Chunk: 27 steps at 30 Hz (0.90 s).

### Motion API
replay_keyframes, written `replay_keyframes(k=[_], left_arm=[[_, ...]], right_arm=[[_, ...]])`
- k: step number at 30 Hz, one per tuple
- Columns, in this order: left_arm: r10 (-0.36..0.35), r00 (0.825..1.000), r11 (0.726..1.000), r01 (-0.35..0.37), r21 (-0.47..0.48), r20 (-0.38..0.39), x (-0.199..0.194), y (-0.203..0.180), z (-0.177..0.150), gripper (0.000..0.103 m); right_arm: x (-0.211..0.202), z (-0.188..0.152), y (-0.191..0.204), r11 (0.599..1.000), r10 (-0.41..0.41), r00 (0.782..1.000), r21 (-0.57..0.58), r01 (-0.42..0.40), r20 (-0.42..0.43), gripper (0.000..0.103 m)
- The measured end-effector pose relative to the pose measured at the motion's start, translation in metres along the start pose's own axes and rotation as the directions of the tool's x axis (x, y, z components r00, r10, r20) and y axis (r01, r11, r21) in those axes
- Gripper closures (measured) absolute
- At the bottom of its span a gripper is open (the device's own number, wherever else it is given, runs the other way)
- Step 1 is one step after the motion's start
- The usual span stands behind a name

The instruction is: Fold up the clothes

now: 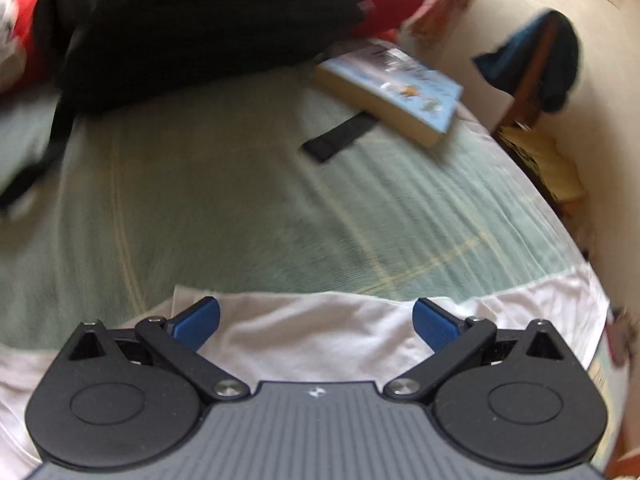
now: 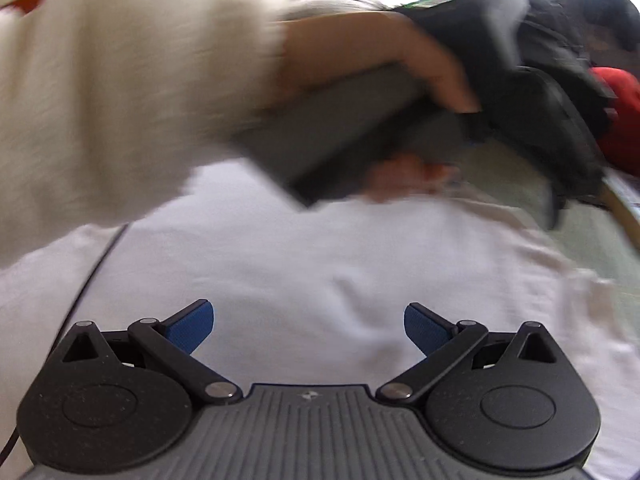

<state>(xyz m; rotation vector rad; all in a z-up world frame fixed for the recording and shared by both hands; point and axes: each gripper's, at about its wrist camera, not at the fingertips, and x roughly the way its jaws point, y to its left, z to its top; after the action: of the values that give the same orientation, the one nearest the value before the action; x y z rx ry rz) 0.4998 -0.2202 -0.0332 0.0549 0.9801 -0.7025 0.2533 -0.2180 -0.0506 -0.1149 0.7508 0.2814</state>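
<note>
White cloth fills the space around both pairs of jaws, and we hold nothing in either.

From the left wrist view, our left gripper (image 1: 316, 322) has its jaws spread wide, the blue pads (image 1: 198, 322) well apart and empty. To the left of the jaws and far ahead, a dark garment (image 1: 192, 28) is heaped on the bed, blurred, with red fabric (image 1: 28, 8) behind it. Directly between and under the jaws lies the edge of the white garment (image 1: 304, 336), flat on the pale green bedspread (image 1: 224, 208). Ahead and to the right of the jaws a black strap (image 1: 338, 136) lies on the spread, its far end under a blue-covered book (image 1: 394, 88). Further right, a dark blue cloth (image 1: 536, 60) hangs on a wooden piece by the wall.

From the right wrist view, our right gripper (image 2: 308, 326) also has its jaws fully parted and empty. Ahead and to the left of them, a cream sleeve (image 2: 120, 92) crosses the frame, and the hand (image 2: 384, 56) grips the other tool's grey body (image 2: 340, 132), all blurred. The same white garment (image 2: 320, 264) spreads below and between the jaws. Ahead to the right, dark clothing (image 2: 560, 92) is piled, with something red (image 2: 620, 120) at the far right edge.
</note>
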Motion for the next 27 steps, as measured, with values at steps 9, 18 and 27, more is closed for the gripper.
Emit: replay_keyframes(k=[9, 18, 27], left_arm=[[-0.082, 0.996, 0.986, 0.087, -0.142, 0.037, -0.03, 0.019, -0.009, 0.001], [-0.071, 0.993, 0.984, 0.055, -0.167, -0.091, -0.002, 0.007, -0.019, 0.001], [0.105, 0.994, 0.976, -0.099, -0.194, 0.017, -0.015, 0.033, -0.019, 0.001]], right_arm=[[-0.004, 0.003, -0.068, 0.957, -0.056, 0.998, 0.284, 0.054, -0.001, 0.0], [0.0, 0.004, -0.096, 0.926, -0.092, 0.996, 0.366, 0.092, -0.016, 0.0], [0.01, -0.008, -0.129, 0.869, -0.059, 0.998, 0.492, 0.044, 0.015, 0.0]])
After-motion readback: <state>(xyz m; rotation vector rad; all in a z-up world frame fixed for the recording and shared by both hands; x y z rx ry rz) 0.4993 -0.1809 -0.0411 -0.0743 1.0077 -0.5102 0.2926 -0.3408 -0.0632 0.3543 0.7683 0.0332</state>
